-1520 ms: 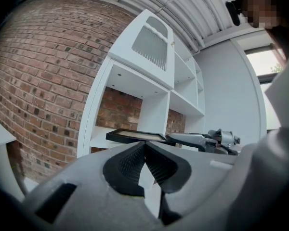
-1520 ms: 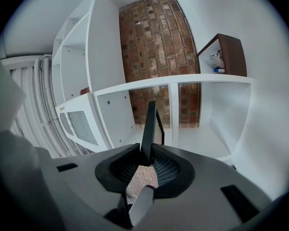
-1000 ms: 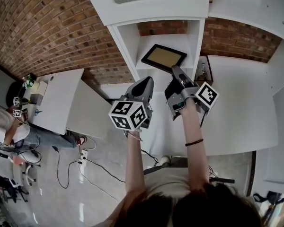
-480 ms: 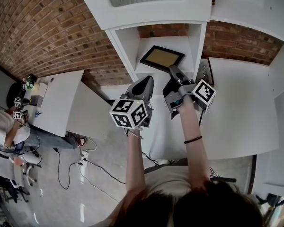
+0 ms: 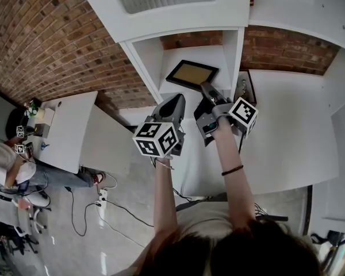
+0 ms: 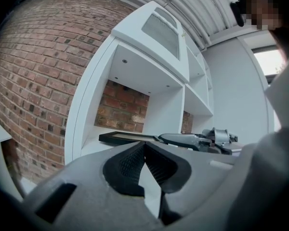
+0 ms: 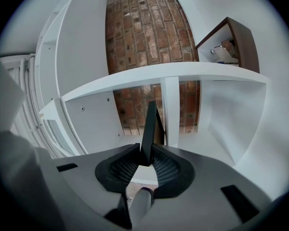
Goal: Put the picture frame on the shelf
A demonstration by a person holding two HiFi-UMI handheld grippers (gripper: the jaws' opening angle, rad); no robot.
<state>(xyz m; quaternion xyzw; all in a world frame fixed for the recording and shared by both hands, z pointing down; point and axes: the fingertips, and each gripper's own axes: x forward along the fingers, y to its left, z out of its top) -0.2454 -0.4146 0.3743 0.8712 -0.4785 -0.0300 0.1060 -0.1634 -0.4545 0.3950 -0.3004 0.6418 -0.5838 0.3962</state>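
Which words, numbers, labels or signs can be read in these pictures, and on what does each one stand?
Readable words or numbers: none.
Left cube: black-and-white square markers only, no letters or digits.
Right cube: the same kind of marker, no letters.
Picture frame: plain tan panel, no print.
Small marker cubes at the far left: too small to read.

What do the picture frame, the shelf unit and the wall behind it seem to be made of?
Picture frame: matte black border, likely painted wood or plastic. The tan inset looks like cardboard or cork, and no glare shows that would point to glass.
Shelf unit: smooth, flat white panels, probably painted or laminated board.
Wall: exposed red-brown brick with pale mortar lines, rough and unpainted.
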